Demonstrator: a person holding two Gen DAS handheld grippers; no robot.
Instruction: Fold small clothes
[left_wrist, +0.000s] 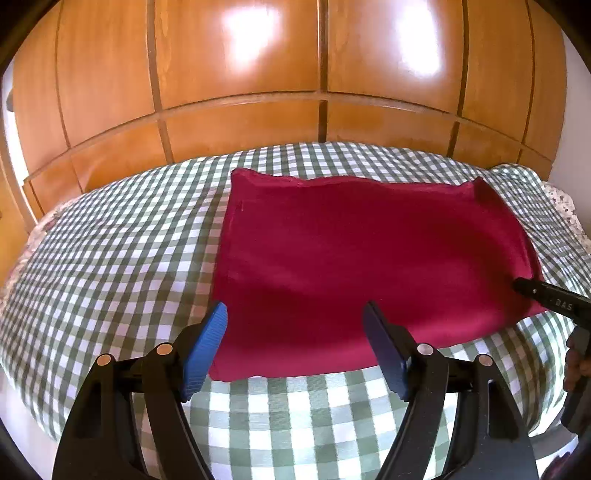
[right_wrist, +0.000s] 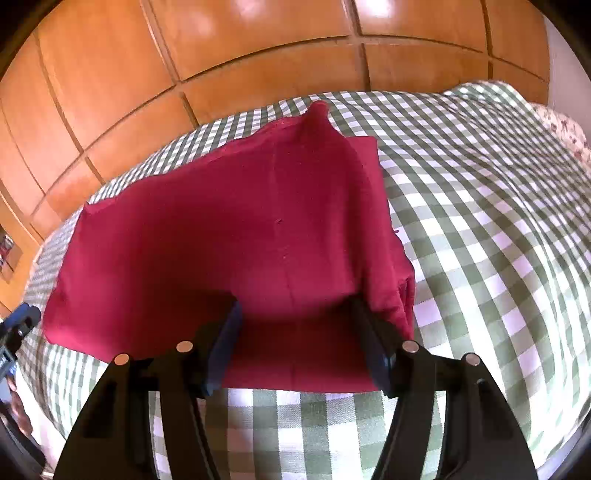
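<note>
A dark red cloth (left_wrist: 362, 254) lies flat on the green-and-white checked bed cover (left_wrist: 122, 243). My left gripper (left_wrist: 295, 314) is open, its blue pads spread over the cloth's near left corner, holding nothing. My right gripper (right_wrist: 295, 306) is open over the cloth's (right_wrist: 221, 236) near right edge, where the right side is folded over in a thick layer. The right gripper's tip also shows in the left wrist view (left_wrist: 546, 295) at the cloth's right edge. The left gripper's edge shows at the far left of the right wrist view (right_wrist: 18, 325).
A wooden panelled wardrobe (left_wrist: 317, 66) stands right behind the bed. A floral pillow or sheet edge (right_wrist: 569, 129) shows at the bed's right end. The checked cover (right_wrist: 498, 240) spreads wide to the right of the cloth.
</note>
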